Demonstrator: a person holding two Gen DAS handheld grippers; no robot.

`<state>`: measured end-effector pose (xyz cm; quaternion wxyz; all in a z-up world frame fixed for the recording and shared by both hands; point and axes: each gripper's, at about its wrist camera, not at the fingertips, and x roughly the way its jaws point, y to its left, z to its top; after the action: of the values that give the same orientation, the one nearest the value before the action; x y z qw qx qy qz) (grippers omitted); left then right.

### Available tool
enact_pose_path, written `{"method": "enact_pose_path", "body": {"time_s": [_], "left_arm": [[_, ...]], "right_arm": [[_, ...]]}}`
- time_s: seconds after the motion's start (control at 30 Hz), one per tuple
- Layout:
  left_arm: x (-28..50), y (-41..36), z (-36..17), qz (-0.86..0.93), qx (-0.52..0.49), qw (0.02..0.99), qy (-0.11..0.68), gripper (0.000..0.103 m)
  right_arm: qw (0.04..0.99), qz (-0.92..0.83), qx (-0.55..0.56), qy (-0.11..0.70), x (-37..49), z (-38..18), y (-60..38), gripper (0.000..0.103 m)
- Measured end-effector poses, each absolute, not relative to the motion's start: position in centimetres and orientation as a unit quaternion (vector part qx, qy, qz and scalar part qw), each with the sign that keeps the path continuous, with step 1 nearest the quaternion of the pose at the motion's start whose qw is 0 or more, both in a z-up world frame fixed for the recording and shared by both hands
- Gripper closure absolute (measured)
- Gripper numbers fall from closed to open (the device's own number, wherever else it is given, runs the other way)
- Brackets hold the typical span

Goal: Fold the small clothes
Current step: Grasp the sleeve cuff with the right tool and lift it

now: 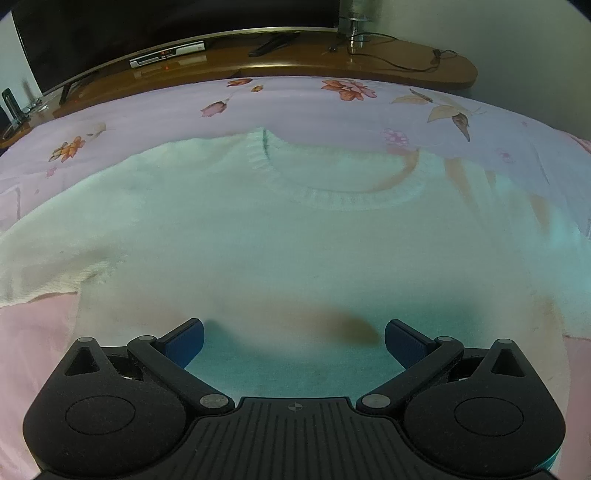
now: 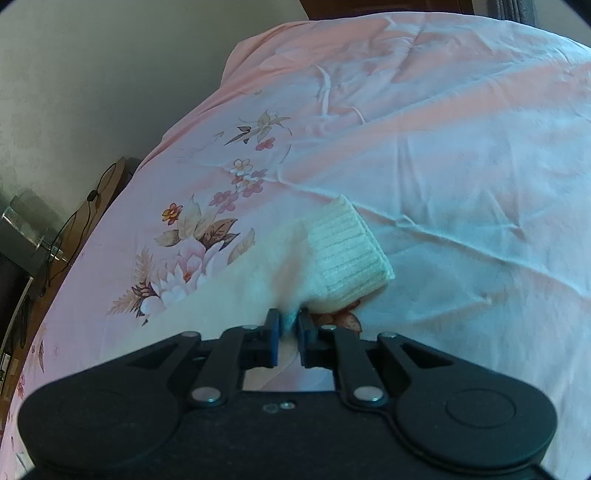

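Setting: a home bedroom. Evidence: bed point(image 2: 461, 155) under a pink floral bedsheet point(image 1: 332, 107); wooden TV unit point(image 1: 295, 59) at its foot carrying a television point(image 1: 166, 22), a set-top box point(image 1: 168, 55) and trailing cables point(image 1: 406, 64); plain painted wall point(image 2: 92, 74).

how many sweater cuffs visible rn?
2. One ribbed cuff lies just ahead of the right claw, which is shut on the sleeve. The other cuff lies at the far left of the left-wrist view, on the pink bedsheet.
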<state>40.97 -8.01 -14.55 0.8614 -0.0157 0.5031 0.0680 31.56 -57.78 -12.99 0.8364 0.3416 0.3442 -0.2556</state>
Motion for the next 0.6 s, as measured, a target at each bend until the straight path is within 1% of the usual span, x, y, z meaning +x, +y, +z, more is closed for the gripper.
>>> {"method": "enact_pose_path", "body": {"time_s": [0.07,0.2,0.27,0.3,0.47,0.6], "left_arm": [[40.9,-7.5,-14.4,0.071,-0.016,0.862,0.501,0.000],[41.0,-6.7,-14.3,0.077,-0.011,0.865,0.497,0.000],[41.0,-6.3,-14.2,0.080,-0.013,0.865,0.496,0.000],[41.0,-6.1,-14.2,0.079,-0.015,0.865,0.496,0.000],[40.3,-4.7,-13.7,0.072,-0.036,0.869,0.487,0.000],[39.8,-2.7,-13.2,0.073,-0.064,0.871,0.482,0.000]], "right_arm": [[0.833,-0.263,0.354,0.335,31.2,-12.9,-58.0,0.087],[0.836,-0.269,0.341,0.336,31.8,-12.8,-58.0,0.085],[0.843,-0.267,0.326,0.334,32.2,-12.6,-57.6,0.094],[0.848,-0.261,0.320,0.331,32.4,-12.4,-57.2,0.095],[0.882,-0.203,0.291,0.310,33.6,-10.7,-53.8,0.096],[0.915,-0.110,0.242,0.303,35.5,-8.2,-47.2,0.096]]}}
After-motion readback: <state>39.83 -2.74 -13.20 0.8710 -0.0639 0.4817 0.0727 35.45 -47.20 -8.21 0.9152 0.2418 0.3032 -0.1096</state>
